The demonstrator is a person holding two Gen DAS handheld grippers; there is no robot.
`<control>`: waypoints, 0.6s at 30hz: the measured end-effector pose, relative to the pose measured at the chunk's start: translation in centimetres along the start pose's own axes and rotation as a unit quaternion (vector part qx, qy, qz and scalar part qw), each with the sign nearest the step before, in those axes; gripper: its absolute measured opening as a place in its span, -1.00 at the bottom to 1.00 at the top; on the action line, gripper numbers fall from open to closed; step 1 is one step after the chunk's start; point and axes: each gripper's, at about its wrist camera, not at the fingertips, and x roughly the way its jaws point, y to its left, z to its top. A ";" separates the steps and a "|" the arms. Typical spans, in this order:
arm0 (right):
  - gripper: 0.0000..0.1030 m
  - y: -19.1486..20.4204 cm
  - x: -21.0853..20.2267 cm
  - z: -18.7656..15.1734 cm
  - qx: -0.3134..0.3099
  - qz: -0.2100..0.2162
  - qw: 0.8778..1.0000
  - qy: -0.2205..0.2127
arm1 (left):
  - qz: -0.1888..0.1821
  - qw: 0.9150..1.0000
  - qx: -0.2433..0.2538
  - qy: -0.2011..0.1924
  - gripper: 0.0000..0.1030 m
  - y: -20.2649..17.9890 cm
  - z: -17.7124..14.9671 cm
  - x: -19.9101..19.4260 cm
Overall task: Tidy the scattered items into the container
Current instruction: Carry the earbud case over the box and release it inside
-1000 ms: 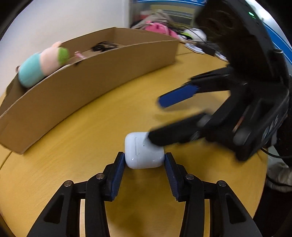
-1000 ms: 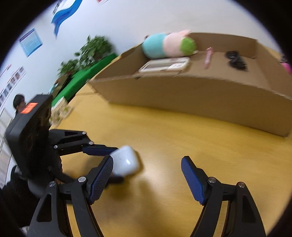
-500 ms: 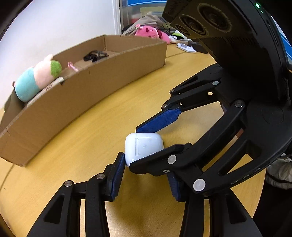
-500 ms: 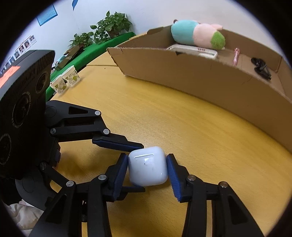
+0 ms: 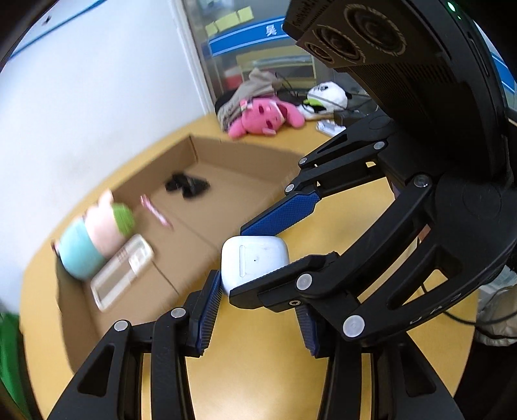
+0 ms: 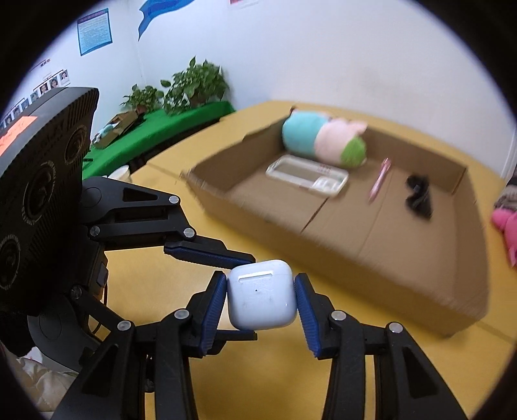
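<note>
Now case [image 6: 261,294] lifted, both tongs gripping

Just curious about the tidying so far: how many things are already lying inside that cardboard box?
4: a plush toy at the far end, a clear case beside it, a pink pen mid-box, and a black object further right. Smaller things may be hidden.

I can read almost nothing here. In my left wrist view a blue sign band [image 5: 255,35] on the far cabinet shows one white Chinese character, 吴, cut off by the right gripper's housing. The blue wall poster [image 6: 95,30] in my right wrist view is too blurred to read
</note>
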 end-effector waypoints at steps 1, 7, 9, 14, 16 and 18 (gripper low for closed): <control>-0.18 -0.5 -0.3 0.6 0.000 -0.003 1.000 -0.005 | 0.004 1.000 0.010 -0.006 -0.08 0.6 1.3 0.0; -0.19 -4.9 -1.1 5.3 0.013 -0.008 1.000 -0.027 | -0.001 0.999 0.040 -0.011 -0.08 4.7 6.6 1.7; -0.19 -6.3 -0.5 6.8 0.017 -0.009 0.999 -0.027 | -0.005 0.999 0.045 -0.002 -0.08 6.6 8.0 3.0; -0.19 -9.2 3.2 9.1 0.026 0.002 1.000 0.003 | -0.037 0.998 0.026 0.041 -0.08 11.1 8.4 7.5; -0.19 -10.2 5.4 9.5 0.036 0.009 0.999 0.019 | -0.051 0.997 0.019 0.060 -0.08 12.6 7.9 9.5; -0.19 -11.4 7.9 9.6 0.054 0.021 0.998 0.037 | -0.062 0.995 0.014 0.081 -0.08 13.2 7.0 11.5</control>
